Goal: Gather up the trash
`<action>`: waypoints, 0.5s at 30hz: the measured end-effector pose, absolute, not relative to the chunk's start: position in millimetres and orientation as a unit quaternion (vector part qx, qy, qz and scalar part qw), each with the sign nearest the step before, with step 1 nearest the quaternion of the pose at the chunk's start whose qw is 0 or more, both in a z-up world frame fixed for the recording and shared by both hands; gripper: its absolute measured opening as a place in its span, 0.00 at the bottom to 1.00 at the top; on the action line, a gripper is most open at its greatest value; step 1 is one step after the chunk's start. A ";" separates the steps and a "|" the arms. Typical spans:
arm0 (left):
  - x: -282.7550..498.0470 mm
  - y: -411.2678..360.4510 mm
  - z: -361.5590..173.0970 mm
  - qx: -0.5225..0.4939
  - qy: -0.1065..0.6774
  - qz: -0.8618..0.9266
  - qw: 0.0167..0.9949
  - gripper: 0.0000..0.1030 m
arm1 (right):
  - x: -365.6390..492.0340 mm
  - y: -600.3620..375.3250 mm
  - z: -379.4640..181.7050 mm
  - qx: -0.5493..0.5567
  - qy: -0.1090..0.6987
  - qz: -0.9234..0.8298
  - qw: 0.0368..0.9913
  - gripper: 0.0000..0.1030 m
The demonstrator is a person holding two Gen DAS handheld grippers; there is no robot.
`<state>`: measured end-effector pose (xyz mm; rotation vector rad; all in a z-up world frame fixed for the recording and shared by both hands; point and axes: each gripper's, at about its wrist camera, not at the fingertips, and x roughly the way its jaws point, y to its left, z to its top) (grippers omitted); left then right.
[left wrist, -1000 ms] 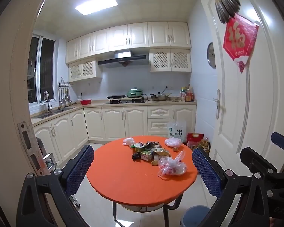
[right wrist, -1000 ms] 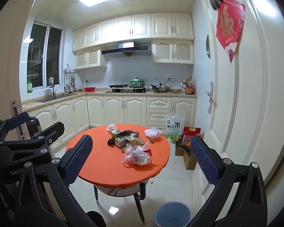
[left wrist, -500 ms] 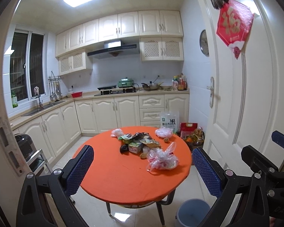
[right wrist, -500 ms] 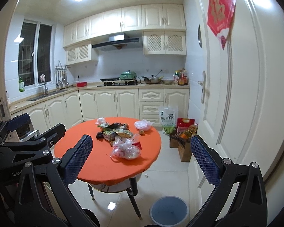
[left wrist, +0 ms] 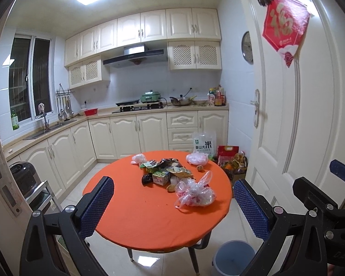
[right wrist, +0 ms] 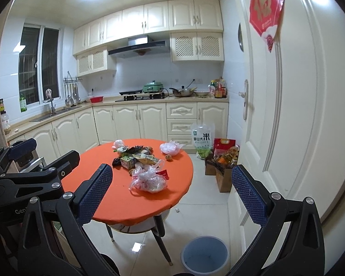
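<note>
A round orange table [left wrist: 135, 218] [right wrist: 108, 204] stands ahead in a kitchen. On it lies a heap of wrappers and a small green carton [left wrist: 161, 177] [right wrist: 127, 162], a crumpled clear plastic bag [left wrist: 194, 194] [right wrist: 149, 180] nearest me, and two more small bags [left wrist: 196, 158] [left wrist: 138, 158] at the far side. A blue trash bin [left wrist: 233, 256] [right wrist: 204, 256] sits on the floor by the table's near right leg. My left gripper [left wrist: 173, 203] and right gripper [right wrist: 172, 192] are both open and empty, well short of the table.
An open white door [left wrist: 299, 115] [right wrist: 287, 115] stands close on the right. A rice bag [left wrist: 203, 143] and boxes of groceries [right wrist: 223, 163] sit on the floor by it. Cream cabinets [left wrist: 126, 135] line the back and left walls. A door frame [left wrist: 2, 184] is at my left.
Both grippers have moved forward through the doorway into the kitchen. The table and bin look nearer and the door frame has slid off to the left. Both stay open.
</note>
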<state>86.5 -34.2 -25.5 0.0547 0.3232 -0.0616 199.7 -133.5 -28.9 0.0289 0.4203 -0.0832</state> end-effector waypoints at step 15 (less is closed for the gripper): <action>86.1 -35.2 -23.9 0.027 0.159 -0.031 0.986 0.99 | 198.8 -133.6 -27.5 0.014 0.209 -0.042 0.977 1.00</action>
